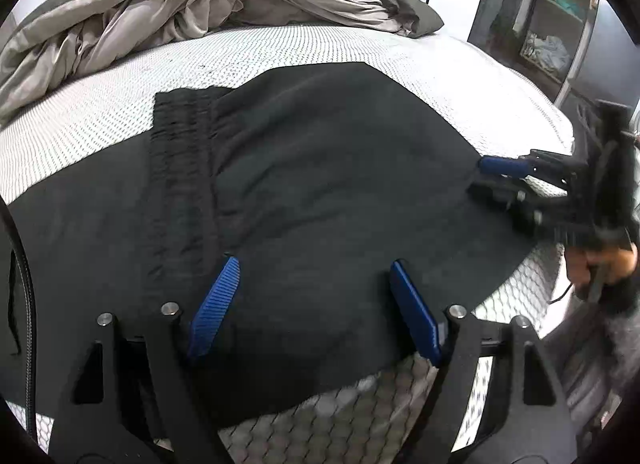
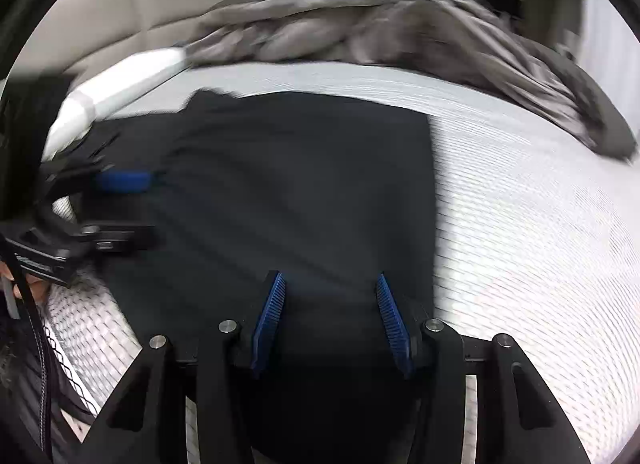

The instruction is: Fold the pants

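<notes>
Black pants [image 1: 320, 167] lie folded flat on the white mattress [image 1: 100, 111], the gathered waistband [image 1: 182, 167] to the left. My left gripper [image 1: 314, 268] is open over the near edge of the pants, holding nothing. My right gripper [image 2: 330, 284] is open over the pants [image 2: 300, 183], also holding nothing. In the left wrist view the right gripper [image 1: 486, 177] shows at the right edge of the pants. In the right wrist view the left gripper [image 2: 132, 203] shows at the left, blurred.
A crumpled grey duvet [image 1: 200, 3] is heaped at the far side of the bed and also shows in the right wrist view [image 2: 400, 15]. A dark shelf unit [image 1: 552, 23] stands to the right. The mattress edge [image 1: 340, 416] is close in front.
</notes>
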Demonstrator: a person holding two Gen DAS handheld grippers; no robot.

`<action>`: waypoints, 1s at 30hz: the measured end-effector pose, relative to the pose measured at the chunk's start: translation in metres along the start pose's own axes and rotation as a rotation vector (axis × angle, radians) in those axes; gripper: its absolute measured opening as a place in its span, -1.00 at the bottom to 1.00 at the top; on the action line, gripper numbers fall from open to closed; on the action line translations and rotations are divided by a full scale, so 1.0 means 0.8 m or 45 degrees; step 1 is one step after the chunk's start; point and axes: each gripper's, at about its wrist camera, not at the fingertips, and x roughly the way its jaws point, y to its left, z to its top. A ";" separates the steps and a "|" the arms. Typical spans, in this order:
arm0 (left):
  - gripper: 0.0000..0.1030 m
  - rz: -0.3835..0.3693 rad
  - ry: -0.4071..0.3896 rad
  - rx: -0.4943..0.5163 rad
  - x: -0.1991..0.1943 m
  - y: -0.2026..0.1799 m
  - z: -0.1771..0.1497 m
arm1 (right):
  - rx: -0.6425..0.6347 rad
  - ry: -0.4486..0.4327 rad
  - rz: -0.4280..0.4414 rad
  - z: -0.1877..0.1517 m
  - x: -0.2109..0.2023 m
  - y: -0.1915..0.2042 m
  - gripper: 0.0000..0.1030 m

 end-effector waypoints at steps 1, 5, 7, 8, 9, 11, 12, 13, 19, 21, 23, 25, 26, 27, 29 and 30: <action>0.47 0.012 -0.001 -0.014 -0.005 0.003 0.000 | 0.044 0.008 -0.028 -0.002 -0.003 -0.016 -0.07; 0.48 -0.012 -0.107 -0.044 -0.036 -0.004 0.016 | 0.136 -0.063 -0.002 0.013 -0.021 -0.026 -0.08; 0.48 -0.004 -0.120 -0.041 -0.029 -0.008 0.035 | 0.122 -0.076 0.039 0.034 -0.014 -0.008 -0.08; 0.48 0.005 -0.102 -0.053 -0.017 -0.007 0.045 | 0.106 -0.071 0.059 0.044 -0.006 0.005 -0.08; 0.48 0.008 -0.078 -0.067 -0.005 -0.006 0.052 | 0.091 -0.060 0.081 0.054 0.004 0.016 -0.08; 0.47 0.010 0.019 -0.102 0.028 0.002 0.056 | 0.049 0.007 0.143 0.069 0.032 0.039 -0.07; 0.46 0.013 0.038 -0.103 0.037 0.006 0.055 | 0.030 0.039 0.156 0.072 0.044 0.043 -0.07; 0.42 0.002 0.028 -0.088 0.036 0.009 0.051 | -0.001 0.065 0.130 0.074 0.056 0.048 -0.08; 0.40 0.037 0.010 -0.018 0.015 0.015 0.031 | -0.006 0.076 -0.086 0.038 0.033 -0.001 -0.08; 0.40 0.060 0.003 -0.037 0.004 0.016 0.026 | 0.025 0.049 -0.109 0.032 0.022 -0.017 -0.07; 0.41 0.035 -0.028 -0.082 -0.009 0.015 0.032 | 0.073 0.029 -0.090 0.035 0.011 -0.023 -0.08; 0.41 0.002 -0.095 -0.133 -0.018 0.015 0.050 | 0.122 -0.022 -0.006 0.050 -0.001 -0.025 -0.07; 0.41 0.011 -0.101 -0.157 -0.015 0.018 0.062 | 0.129 -0.028 0.030 0.061 -0.002 -0.022 -0.07; 0.41 0.023 -0.089 -0.177 -0.009 0.021 0.074 | 0.124 -0.020 0.049 0.070 0.002 -0.018 -0.07; 0.40 0.013 -0.020 -0.188 0.020 0.031 0.089 | 0.097 0.010 0.071 0.093 0.022 -0.005 -0.07; 0.40 0.013 0.021 -0.181 0.037 0.036 0.092 | 0.066 0.037 0.085 0.104 0.039 0.003 -0.07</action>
